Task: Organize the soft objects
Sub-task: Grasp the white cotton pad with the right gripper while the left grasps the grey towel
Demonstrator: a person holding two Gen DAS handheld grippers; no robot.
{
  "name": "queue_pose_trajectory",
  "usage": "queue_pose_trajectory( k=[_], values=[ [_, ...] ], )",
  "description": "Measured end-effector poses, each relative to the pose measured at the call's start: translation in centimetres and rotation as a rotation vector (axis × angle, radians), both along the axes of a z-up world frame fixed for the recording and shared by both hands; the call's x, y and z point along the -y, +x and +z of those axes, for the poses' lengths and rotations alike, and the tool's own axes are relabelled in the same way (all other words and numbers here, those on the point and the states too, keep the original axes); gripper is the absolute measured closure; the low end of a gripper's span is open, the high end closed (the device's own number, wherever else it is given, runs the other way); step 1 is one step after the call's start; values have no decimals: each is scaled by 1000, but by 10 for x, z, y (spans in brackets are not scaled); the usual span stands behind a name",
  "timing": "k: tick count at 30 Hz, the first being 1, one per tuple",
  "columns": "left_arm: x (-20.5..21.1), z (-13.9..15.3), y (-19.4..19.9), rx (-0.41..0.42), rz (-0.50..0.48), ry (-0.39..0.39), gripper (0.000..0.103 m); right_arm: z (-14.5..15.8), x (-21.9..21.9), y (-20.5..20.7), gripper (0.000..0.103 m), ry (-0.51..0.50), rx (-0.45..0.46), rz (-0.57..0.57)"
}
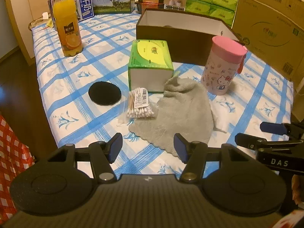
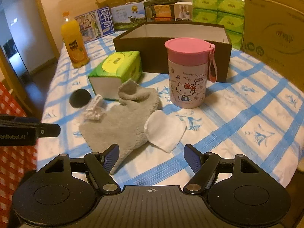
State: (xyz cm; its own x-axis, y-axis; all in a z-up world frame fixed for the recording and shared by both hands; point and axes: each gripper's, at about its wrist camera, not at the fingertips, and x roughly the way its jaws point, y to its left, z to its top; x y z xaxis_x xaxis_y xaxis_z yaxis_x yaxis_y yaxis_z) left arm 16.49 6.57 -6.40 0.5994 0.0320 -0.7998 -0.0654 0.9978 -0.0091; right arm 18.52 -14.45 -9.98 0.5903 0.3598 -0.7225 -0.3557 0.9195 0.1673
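A grey fluffy cloth (image 1: 182, 112) (image 2: 121, 121) lies crumpled on the blue-checked tablecloth. A bag of cotton swabs (image 1: 139, 104) (image 2: 95, 108) rests on its left edge. A white soft mitt (image 2: 165, 131) (image 1: 220, 117) lies at its right side, and a black round pad (image 1: 104, 93) (image 2: 79, 97) sits to the left. A green tissue pack (image 1: 150, 64) (image 2: 115, 72) stands behind the cloth. My left gripper (image 1: 148, 148) hovers open over the cloth's near corner. My right gripper (image 2: 152, 157) is open just short of the mitt, nothing between its pads.
An open dark box (image 1: 182, 36) (image 2: 171, 38) stands behind the tissue pack. A pink-lidded cartoon cup (image 1: 222, 64) (image 2: 188, 72) is at its front. An orange juice bottle (image 1: 66, 22) (image 2: 74, 39) stands at the left. Cartons and tissue packs line the back; a big cardboard box (image 1: 271, 24) is on the right.
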Motion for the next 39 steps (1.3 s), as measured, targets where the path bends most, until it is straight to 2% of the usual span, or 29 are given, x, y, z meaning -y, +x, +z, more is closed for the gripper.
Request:
queue_pose_trajectory(
  k=[8,14,19,30,35,38,39],
  values=[
    [4,-16,11,-30,-9,6,46,-18,-10,14,28,-52,37,30],
    [3,-27,19,-48,-11,10,46,-35,-8,21,29,-132,62,51],
    [4,-35,26,-60,-14,11,46,-51,-9,28,36,-174,54,74],
    [0,-50,37,-70,-11,12,46,-75,-28,41,43,-238,96,145],
    [-4,-54,40,-71,-1,13,46,-79,-32,49,46,-224,137,159],
    [-7,-55,42,-72,3,12,46,-79,-31,53,61,-209,149,154],
    [-7,-56,43,-71,2,12,46,-79,-31,54,70,-205,151,152]
  ],
)
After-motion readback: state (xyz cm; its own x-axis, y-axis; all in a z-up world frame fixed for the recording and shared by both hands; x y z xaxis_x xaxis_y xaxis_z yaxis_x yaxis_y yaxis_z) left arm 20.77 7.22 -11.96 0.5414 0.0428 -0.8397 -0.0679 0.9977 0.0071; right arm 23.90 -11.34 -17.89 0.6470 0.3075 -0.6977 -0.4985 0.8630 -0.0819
